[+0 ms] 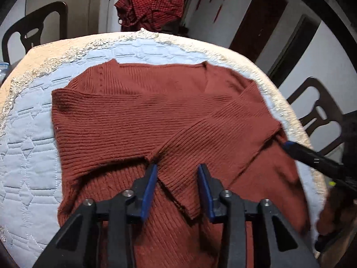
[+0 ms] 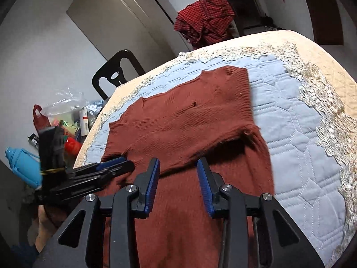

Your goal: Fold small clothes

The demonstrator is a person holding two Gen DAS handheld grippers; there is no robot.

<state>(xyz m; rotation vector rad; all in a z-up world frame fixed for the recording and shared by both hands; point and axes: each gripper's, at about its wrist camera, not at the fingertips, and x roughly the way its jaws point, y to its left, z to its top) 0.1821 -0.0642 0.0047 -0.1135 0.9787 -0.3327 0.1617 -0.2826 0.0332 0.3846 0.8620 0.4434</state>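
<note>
A rust-red ribbed sweater (image 1: 138,120) lies flat on the round table's light blue quilted cover (image 1: 29,134), with both sleeves folded across its body. In the left wrist view my left gripper (image 1: 177,167) hovers over the near sleeve's cuff (image 1: 183,192). The cuff lies flat between the blue pads, which stand apart and do not pinch it. My right gripper (image 2: 178,162) stands open over a folded edge of the sweater (image 2: 178,125), holding nothing. The right gripper's fingertips (image 1: 290,146) touch the sweater's right side. Seen from the right wrist, the left gripper (image 2: 116,164) rests at the sweater's left edge.
A crumpled red checked cloth (image 1: 151,9) hangs on a chair beyond the table. Dark chairs (image 1: 35,33) (image 1: 319,111) stand around it. A plastic bag of clutter (image 2: 67,116) and a blue bottle (image 2: 22,165) sit left of the table. The cover's lace border (image 2: 323,116) rings the cover's edge.
</note>
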